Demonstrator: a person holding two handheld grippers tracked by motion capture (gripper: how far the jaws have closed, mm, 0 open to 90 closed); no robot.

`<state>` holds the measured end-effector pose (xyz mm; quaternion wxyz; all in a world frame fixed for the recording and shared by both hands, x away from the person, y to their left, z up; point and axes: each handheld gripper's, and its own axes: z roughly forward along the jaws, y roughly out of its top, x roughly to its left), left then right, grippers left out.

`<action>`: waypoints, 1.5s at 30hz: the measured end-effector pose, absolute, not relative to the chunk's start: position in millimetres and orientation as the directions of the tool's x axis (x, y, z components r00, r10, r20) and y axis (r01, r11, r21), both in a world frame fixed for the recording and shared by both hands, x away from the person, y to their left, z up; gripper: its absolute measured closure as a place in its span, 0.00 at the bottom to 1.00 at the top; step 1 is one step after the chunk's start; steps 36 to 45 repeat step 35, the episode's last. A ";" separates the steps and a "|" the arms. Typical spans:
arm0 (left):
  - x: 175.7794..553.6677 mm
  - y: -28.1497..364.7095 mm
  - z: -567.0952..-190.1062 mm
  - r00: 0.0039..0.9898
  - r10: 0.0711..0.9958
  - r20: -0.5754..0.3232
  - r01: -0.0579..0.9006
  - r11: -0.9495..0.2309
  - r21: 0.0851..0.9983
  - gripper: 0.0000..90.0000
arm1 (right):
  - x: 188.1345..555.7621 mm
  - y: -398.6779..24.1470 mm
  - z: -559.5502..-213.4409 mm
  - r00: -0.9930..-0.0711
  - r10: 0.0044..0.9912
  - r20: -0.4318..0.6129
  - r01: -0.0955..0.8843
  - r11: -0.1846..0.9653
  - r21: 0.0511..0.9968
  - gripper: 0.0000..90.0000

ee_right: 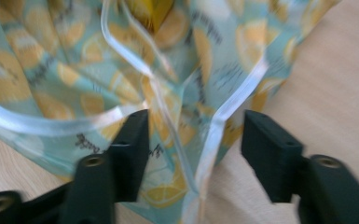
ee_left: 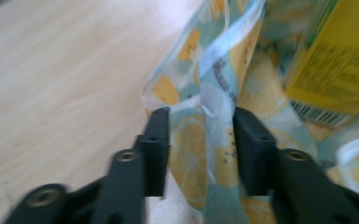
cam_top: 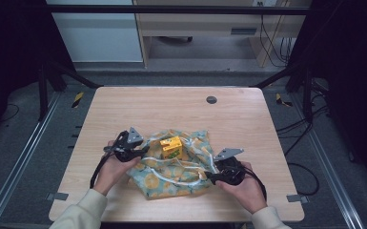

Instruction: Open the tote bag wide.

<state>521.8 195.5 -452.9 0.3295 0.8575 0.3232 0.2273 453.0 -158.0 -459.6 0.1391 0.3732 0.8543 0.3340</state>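
A teal bag with a lemon print [cam_top: 171, 172] lies crumpled on the near half of the wooden table [cam_top: 171, 107], its white straps looped across it. On its far part stands a yellow and green carton [cam_top: 170, 146]. My left gripper [cam_top: 140, 152] is at the bag's left edge; it is open, and a raised fold of the bag [ee_left: 205, 121] stands between its jaws beside the carton [ee_left: 335, 60]. My right gripper [cam_top: 210, 177] is at the bag's right edge, open, with the hem [ee_right: 214, 130] and a strap between its jaws.
A dark round grommet [cam_top: 211, 99] sits in the table's far middle. Bare wood surrounds the bag on the far side and both sides. Black frame posts and cables stand on the floor beyond the table edges.
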 end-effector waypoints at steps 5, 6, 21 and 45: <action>513.2 205.5 -423.2 0.663 0.731 0.160 0.358 -0.498 0.790 0.35 | 452.0 -167.7 -428.3 -0.661 0.750 -0.016 0.485 0.444 0.753 0.24; 513.2 205.5 -423.2 0.663 0.731 0.160 0.358 -0.498 0.790 0.33 | 452.0 -167.7 -428.3 -0.661 0.750 -0.016 0.485 0.444 0.753 0.24; 496.5 290.8 -414.2 0.548 0.829 0.117 0.461 -0.416 0.784 0.11 | 467.2 -227.2 -420.5 -0.486 0.874 -0.028 0.526 0.317 0.789 0.08; 486.9 335.3 -472.3 0.470 0.877 0.098 0.592 -0.396 0.702 0.07 | 466.8 -245.9 -480.9 -0.320 0.947 -0.011 0.663 0.232 0.712 0.11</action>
